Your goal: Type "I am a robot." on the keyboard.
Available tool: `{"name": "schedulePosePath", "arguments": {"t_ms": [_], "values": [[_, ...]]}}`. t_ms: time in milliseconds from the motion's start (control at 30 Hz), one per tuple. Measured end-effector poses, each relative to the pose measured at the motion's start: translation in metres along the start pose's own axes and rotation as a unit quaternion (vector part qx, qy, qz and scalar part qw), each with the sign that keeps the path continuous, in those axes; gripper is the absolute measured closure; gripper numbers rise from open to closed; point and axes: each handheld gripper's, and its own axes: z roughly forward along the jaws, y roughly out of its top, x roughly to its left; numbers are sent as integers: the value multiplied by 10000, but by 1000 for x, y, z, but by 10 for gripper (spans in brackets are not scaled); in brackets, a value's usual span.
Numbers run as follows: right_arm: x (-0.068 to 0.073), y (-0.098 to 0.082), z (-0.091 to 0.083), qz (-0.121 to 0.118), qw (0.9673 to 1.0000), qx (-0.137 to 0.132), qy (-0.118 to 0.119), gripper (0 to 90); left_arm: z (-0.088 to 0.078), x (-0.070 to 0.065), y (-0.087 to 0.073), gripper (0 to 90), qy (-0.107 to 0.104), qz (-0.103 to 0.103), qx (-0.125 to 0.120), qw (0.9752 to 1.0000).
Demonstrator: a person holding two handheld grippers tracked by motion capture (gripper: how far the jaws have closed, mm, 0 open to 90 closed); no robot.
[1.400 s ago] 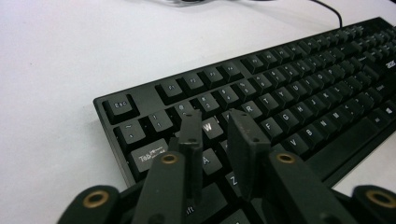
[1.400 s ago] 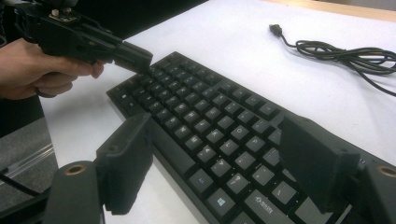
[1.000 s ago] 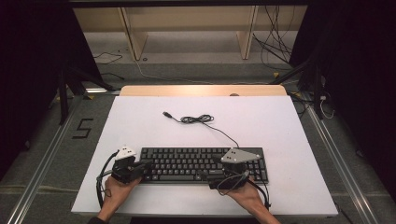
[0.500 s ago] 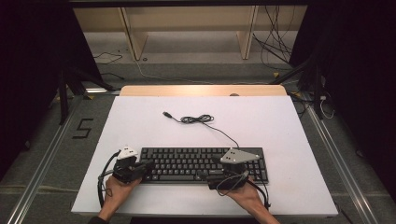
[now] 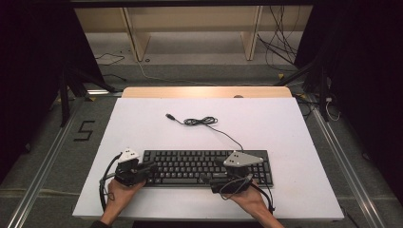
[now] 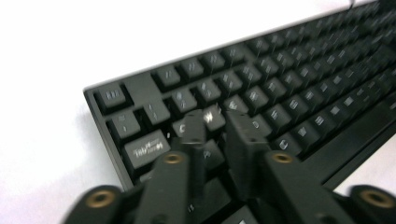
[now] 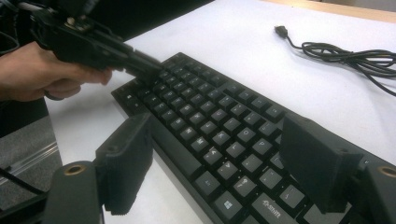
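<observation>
The keyboard (image 5: 208, 167) lies near the front of the white worktop (image 5: 285, 123), its keys not visibly changed, the left tool (image 6: 215, 122), jaws just opening narrowly, over its left keys, the right tool (image 7: 219, 163) spread wide astride its near edge.

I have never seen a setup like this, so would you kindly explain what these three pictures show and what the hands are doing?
A person sits at a white table and holds a two-jaw tool in each hand. One picture looks down from above; the other two come from cameras riding on each tool, looking along its black jaws.

On the table lies a black keyboard, its cable trailing away, unplugged.

The left tool points at the keyboard's left end; its jaws have just been opening, stand slightly apart over the keys and grip nothing. The right tool has its jaws wide, one on each side of the keyboard's near right part; whether they press on it I cannot tell.
</observation>
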Motion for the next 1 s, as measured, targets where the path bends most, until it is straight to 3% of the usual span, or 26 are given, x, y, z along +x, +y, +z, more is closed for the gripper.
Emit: {"name": "schedulePosePath", "arguments": {"t_ms": [133, 400, 700, 1000], "values": [[0, -1, 2, 1, 10000, 22, 10, 268, -7, 0, 2, 581, -79, -157, -247, 9995], [1, -1, 8, -15, 9999, 79, 67, 277, -24, -9, 2, 394, -280, -64, -722, 9970], [7, 0, 20, -62, 9997, 98, 218, 292, -33, -17, 1, 303, -476, 122, -1228, 9912], [14, 3, 33, -98, 9990, 192, 387, 381, -33, -19, 1, 276, -486, 130, -1271, 9906]]}}
